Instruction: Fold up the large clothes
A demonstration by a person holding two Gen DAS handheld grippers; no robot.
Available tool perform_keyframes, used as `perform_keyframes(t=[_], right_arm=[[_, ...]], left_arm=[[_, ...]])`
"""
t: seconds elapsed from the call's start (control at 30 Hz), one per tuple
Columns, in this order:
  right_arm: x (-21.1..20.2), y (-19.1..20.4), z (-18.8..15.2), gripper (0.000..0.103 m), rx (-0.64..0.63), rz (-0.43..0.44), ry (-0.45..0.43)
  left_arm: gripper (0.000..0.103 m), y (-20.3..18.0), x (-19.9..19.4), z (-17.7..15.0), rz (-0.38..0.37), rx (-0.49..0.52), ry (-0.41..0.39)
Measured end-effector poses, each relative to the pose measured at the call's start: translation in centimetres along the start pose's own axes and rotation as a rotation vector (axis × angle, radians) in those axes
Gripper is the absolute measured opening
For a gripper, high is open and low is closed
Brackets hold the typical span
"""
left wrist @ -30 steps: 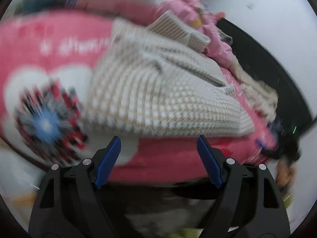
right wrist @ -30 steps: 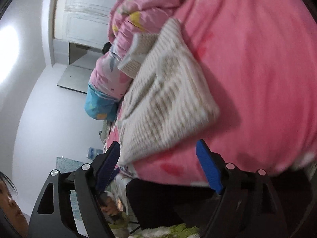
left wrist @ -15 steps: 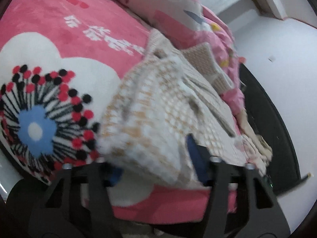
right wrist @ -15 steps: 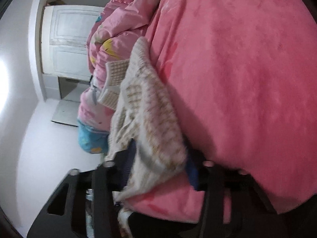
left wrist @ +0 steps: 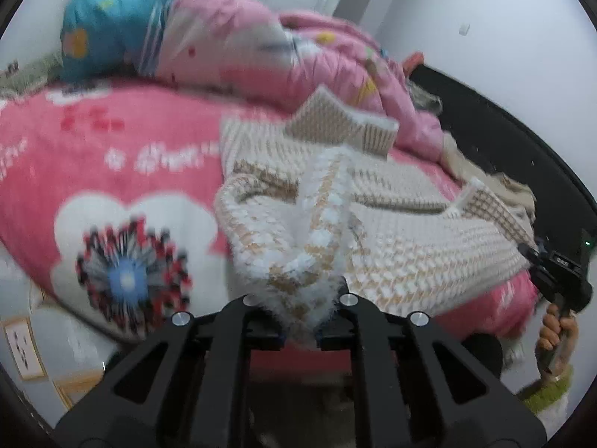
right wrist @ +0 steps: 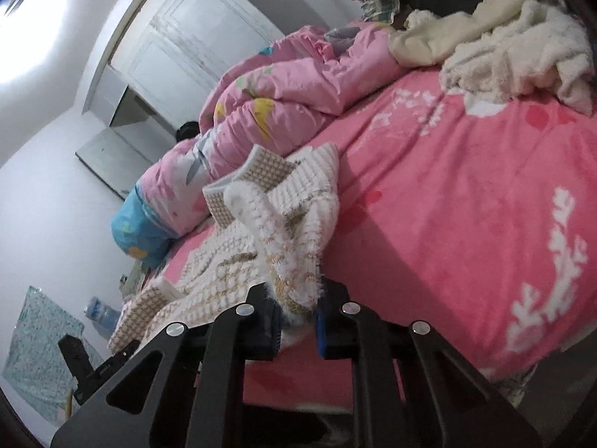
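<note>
Home bedroom. Bed (right wrist: 466, 194) under a pink fleece blanket (left wrist: 112, 156) printed with flowers; bunched pink quilt (right wrist: 283, 89) and blue pillow (left wrist: 108, 26) along its far side; cream fluffy throw (right wrist: 515, 44) heaped at one corner. White panelled door (right wrist: 194, 37), plain white walls

Both grippers' jaws are closing on the sweater's (left wrist: 391, 246) lifted near edge.

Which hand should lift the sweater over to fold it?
Probably neither alone. The left gripper and the right gripper are each closing on a near corner of the sweater, so both look equally placed to carry that edge across the bed.
</note>
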State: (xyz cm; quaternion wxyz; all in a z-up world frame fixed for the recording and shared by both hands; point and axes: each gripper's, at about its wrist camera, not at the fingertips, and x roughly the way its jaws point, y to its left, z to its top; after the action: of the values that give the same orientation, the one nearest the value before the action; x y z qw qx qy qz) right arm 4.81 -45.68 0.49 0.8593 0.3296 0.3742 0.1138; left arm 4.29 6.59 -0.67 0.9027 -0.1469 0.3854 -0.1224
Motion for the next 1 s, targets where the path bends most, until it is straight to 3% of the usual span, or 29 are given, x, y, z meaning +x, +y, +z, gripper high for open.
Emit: perform_keyframes(t=[0.13,0.23,0.3,0.37,0.47,0.57,0.77,0.83,0.9,0.93,1.0], right_arm=[[5.0,-7.1,-1.2,0.028,0.187,-0.045,0.252],[5.1,-9.8,-1.0,0.031,0.298,0.079,0.274],[3.8,-9.2,-0.2,0.045,0.249,0.028,0.244],[1.8,-7.8,0.9,0.056,0.164,-0.079,0.167],[-0.2,-5.4,2.5,0.056,0.079,-0.126,0.084],[1.1,-1.9,3.2,0.057,-0.062,-0.143,0.089],[8.8,2.5,3.2,0.057,-0.305,-0.293,0.161],[10.6,3.2,3.1,0.044,-0.37,-0.336,0.173],[12.3,3.5,2.9,0.018,-0.43,-0.408,0.191],[12.7,3.8,2.7,0.013,-0.456,-0.426,0.195],[12.4,4.5,2.7,0.008,-0.486,-0.442,0.169]], left_arm=[[0.029,3.4,3.8,-2.4,-0.046,-0.101,0.145],[0.038,4.9,3.7,-3.0,-0.037,-0.143,0.139],[0.045,5.4,2.3,-2.6,-0.049,-0.139,0.09],[0.056,5.9,0.6,-2.0,-0.041,-0.135,0.018],[0.056,5.8,-0.5,-0.9,-0.034,-0.095,-0.021],[0.056,4.2,0.5,0.5,-0.039,-0.029,0.001],[0.053,-0.1,7.2,1.8,0.138,0.154,0.067],[0.04,-0.4,8.5,2.0,0.189,0.185,0.07],[0.024,-0.2,9.5,2.3,0.236,0.212,0.074],[0.014,0.0,9.8,2.4,0.236,0.213,0.079],[0.009,0.6,9.7,2.6,0.217,0.199,0.078]])
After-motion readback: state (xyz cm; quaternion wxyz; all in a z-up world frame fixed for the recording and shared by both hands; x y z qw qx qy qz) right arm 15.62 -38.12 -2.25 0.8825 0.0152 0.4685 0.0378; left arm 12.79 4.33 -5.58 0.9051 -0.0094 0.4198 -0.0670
